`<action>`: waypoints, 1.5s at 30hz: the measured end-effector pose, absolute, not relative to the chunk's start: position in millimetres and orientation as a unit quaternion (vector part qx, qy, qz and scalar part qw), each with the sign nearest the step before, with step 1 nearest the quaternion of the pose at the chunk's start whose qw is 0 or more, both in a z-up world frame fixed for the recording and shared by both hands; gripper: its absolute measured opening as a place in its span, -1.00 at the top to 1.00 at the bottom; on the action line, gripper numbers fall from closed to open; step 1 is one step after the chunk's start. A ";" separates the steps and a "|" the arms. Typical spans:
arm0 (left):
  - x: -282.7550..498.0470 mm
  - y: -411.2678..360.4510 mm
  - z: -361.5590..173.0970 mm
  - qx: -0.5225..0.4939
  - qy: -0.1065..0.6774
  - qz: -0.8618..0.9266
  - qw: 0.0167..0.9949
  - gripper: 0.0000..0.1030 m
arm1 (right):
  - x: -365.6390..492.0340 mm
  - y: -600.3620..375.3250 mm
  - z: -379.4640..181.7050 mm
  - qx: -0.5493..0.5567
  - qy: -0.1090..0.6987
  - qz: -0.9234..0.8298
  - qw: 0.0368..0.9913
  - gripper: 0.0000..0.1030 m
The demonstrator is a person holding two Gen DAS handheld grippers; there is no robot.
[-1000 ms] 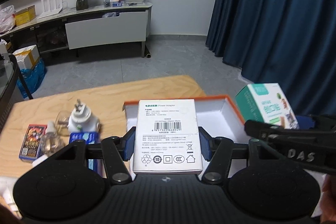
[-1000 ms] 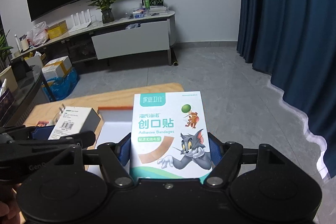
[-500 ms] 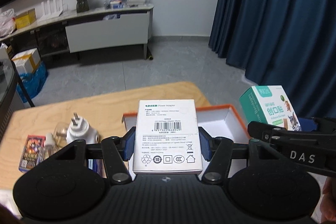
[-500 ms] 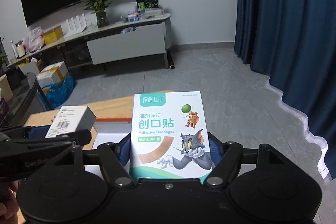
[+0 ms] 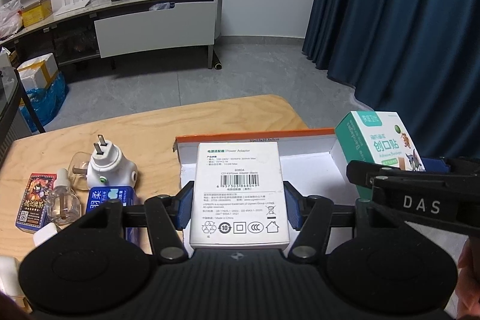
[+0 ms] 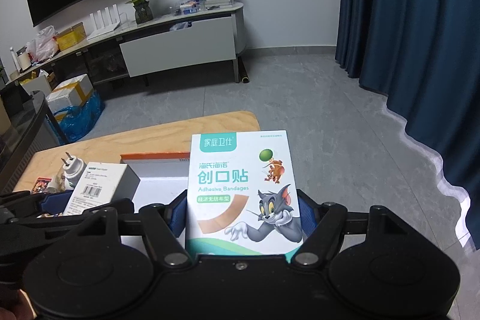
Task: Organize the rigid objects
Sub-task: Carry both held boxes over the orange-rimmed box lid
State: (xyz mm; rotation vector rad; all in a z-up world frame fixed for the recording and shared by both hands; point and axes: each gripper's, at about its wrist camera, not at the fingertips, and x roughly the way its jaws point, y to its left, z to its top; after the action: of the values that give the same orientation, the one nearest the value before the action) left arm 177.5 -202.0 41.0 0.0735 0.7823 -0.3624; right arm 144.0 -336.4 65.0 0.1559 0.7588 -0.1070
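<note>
- White adapter box [image 5: 239, 194] sat clamped between the blue pads of the left hand-held gripper [image 5: 238, 207], above the orange-rimmed tray [image 5: 255, 139] on the table [image 5: 156, 128].
- Right hand-held gripper [image 6: 243, 215] gripped the bandage box [image 6: 243, 188] over the tray's right end.

At the lower centre of the frame the right gripper [image 6: 242, 215] clamps an adhesive bandage box [image 6: 241, 191] between its blue pads [image 6: 306, 218], cartoon cat and mouse facing the camera. Behind it sits an open orange-rimmed box [image 6: 156, 155] with a white inside, on a wooden table [image 6: 168, 134]. At lower left the left gripper [image 6: 60, 206] grips a white power adapter box [image 6: 102, 188]. A white plug [image 6: 72, 168] stands further left.
</note>
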 end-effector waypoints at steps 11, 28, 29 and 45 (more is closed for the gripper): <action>181.3 -202.6 38.2 0.034 0.386 -0.172 0.906 -0.17 | 150.2 -335.1 61.3 0.075 0.376 -0.052 0.922 -0.65; 176.4 -202.1 37.1 0.035 0.379 -0.170 0.909 -0.17 | 142.2 -332.8 66.7 0.076 0.368 -0.053 0.925 -0.65; 175.8 -202.3 37.4 0.035 0.379 -0.170 0.909 -0.17 | 141.9 -332.6 67.5 0.075 0.368 -0.055 0.925 -0.65; 166.1 -202.1 42.0 0.038 0.367 -0.177 0.913 -0.17 | 131.9 -330.8 75.1 0.073 0.360 -0.054 0.929 -0.65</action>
State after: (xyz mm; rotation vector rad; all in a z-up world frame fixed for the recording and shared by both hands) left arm 166.1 -202.1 42.0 0.0781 0.7560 -0.3641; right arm 131.9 -330.8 75.1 0.1506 0.7368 -0.1113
